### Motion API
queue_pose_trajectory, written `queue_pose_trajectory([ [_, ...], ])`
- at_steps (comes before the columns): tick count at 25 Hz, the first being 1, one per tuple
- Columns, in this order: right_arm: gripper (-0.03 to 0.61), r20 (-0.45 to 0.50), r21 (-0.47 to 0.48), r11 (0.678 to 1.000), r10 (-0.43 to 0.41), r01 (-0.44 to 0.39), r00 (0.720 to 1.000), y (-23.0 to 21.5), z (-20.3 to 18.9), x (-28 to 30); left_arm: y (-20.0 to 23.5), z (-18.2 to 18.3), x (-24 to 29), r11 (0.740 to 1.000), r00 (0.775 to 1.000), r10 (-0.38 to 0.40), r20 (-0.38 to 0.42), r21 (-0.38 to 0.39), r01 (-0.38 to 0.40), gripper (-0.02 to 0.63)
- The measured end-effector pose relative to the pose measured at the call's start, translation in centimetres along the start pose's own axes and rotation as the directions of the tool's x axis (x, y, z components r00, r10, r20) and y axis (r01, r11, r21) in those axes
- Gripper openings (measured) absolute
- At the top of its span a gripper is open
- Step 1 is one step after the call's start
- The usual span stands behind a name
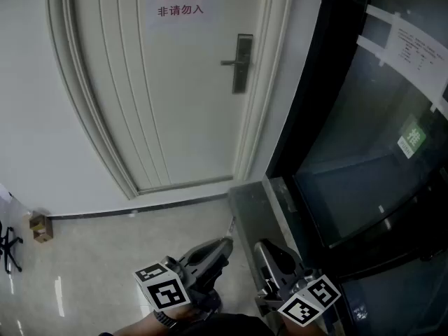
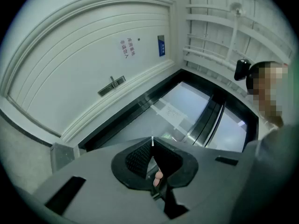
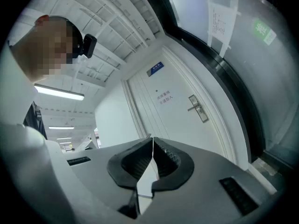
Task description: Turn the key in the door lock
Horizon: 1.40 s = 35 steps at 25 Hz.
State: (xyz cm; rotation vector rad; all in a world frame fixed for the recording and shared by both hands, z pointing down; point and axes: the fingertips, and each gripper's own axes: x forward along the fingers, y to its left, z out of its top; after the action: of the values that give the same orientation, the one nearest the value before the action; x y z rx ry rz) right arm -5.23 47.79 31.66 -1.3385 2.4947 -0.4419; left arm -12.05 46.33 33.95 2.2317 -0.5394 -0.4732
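- The key (image 1: 231, 224) is a thin pale sliver that sticks out of the tips of the left gripper (image 1: 227, 242). Its long axis runs on from the jaws and points towards the foot of the door (image 1: 175, 103).
- It is low in the head view, above the floor (image 1: 105, 257) and well apart from the lock.
- The left gripper view shows the jaws pressed together on the key (image 2: 152, 141), with only its tip clear of them.
- The lock plate (image 1: 243, 63) stands upright near the door's right edge, and its lever handle (image 1: 229, 62) points left.
- The right gripper (image 1: 260, 247) is just beside the left. In its own view the jaws meet at the tips with nothing between them (image 3: 153, 141).
- Nothing stands between the grippers and the door. A dark-framed glass panel (image 1: 364, 159) runs along the right.
- A sign with red print (image 1: 180, 2) hangs on the door, and a small cardboard box (image 1: 40, 227) sits by the wall.
- Only the gripper views show a blue plaque (image 2: 161, 46) above the door.
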Motion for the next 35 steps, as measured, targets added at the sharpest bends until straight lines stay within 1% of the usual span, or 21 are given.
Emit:
queue_pose_trajectory([
  [4, 0.017, 0.000, -0.003, 1.000, -0.004, 0.004, 1.000, -1.1, 0.2, 2.8, 2.1, 2.1, 1.0, 1.000, 1.000, 0.001, 0.002, -0.016, -0.001, 0.009],
  [8, 0.017, 0.000, -0.004, 1.000, -0.004, 0.004, 1.000, -2.1, 0.7, 4.9, 3.4, 3.3, 2.3, 1.000, 1.000, -0.004, -0.004, -0.031, 0.004, 0.009],
  [16, 0.017, -0.001, 0.015, 1.000, 0.022, -0.022, 1.000, -6.1, 1.5, 8.6, 6.5, 5.6, 6.3, 0.999, 1.000, 0.017, 0.002, -0.038, -0.017, 0.009],
  [23, 0.017, -0.005, -0.008, 0.998, 0.058, -0.058, 0.998, -12.1, 3.9, 13.2, 10.4, 8.3, 12.7, 0.999, 0.999, 0.038, 0.024, -0.036, -0.037, 0.009],
  [30, 0.017, -0.030, 0.004, 0.996, 0.089, -0.089, 0.996, -18.8, 6.9, 17.6, 13.9, 11.4, 20.2, 0.997, 0.996, 0.069, 0.047, -0.042, -0.067, 0.009],
  [35, 0.017, -0.029, 0.007, 0.993, 0.118, -0.118, 0.993, -23.5, 9.1, 20.0, 16.7, 13.5, 25.3, 0.994, 0.992, 0.098, 0.082, -0.056, -0.094, 0.009],
])
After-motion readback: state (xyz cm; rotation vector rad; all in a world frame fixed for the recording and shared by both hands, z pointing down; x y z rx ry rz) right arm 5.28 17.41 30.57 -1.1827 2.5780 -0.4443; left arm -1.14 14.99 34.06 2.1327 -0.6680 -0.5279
